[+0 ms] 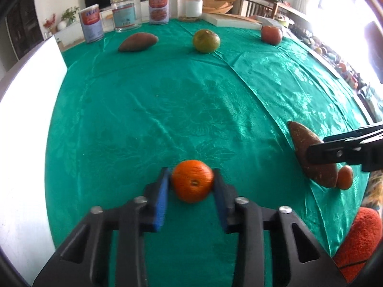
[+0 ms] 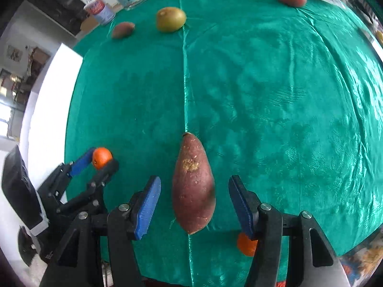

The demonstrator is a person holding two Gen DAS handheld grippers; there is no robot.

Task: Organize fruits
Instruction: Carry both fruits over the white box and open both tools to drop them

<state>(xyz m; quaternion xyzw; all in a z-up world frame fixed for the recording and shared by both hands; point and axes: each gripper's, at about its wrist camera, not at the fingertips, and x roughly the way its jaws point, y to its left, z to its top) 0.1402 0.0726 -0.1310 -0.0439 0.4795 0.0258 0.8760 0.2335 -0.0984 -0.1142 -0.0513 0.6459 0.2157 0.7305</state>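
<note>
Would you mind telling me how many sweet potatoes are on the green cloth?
2: one sweet potato lies between the open right gripper's jaws, the far sweet potato near the tins. None seems hidden.

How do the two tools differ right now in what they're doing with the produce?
The left tool is shut on a small round orange mandarin, pads pressing both sides. The right tool stands open around a long reddish-brown sweet potato, pads clear of it. Both point down at the green satin tablecloth.
</note>
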